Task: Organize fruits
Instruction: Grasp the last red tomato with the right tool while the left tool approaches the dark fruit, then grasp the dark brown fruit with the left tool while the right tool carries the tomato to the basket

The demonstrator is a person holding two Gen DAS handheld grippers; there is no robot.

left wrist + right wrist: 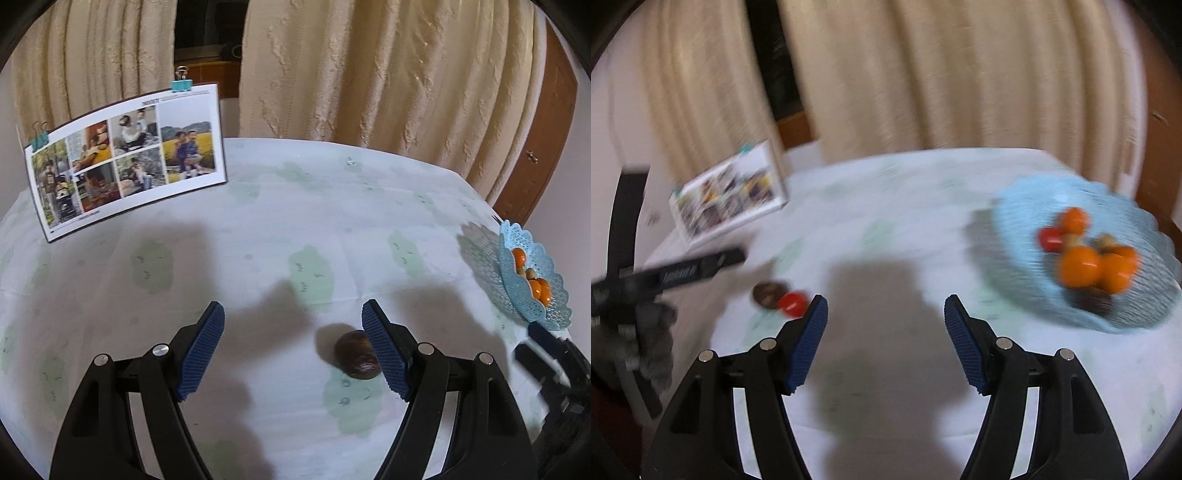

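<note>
In the left wrist view my left gripper [293, 321] is open and empty, low over the table. A dark brown fruit [356, 355] lies on the cloth just inside its right finger. The blue lace basket [517, 288] with orange fruits [540, 290] stands at the far right. The right wrist view is blurred. My right gripper [885, 314] is open and empty. The brown fruit [767, 294] and a small red fruit [792, 304] lie left of its left finger. The basket [1027, 236] holds orange, red and dark fruits to the right.
A photo collage card [129, 162] with teal clips stands at the back left of the table [295, 206]. Beige curtains hang behind. A wooden door is at the right. The left gripper's body [665, 277] shows at the left of the right wrist view.
</note>
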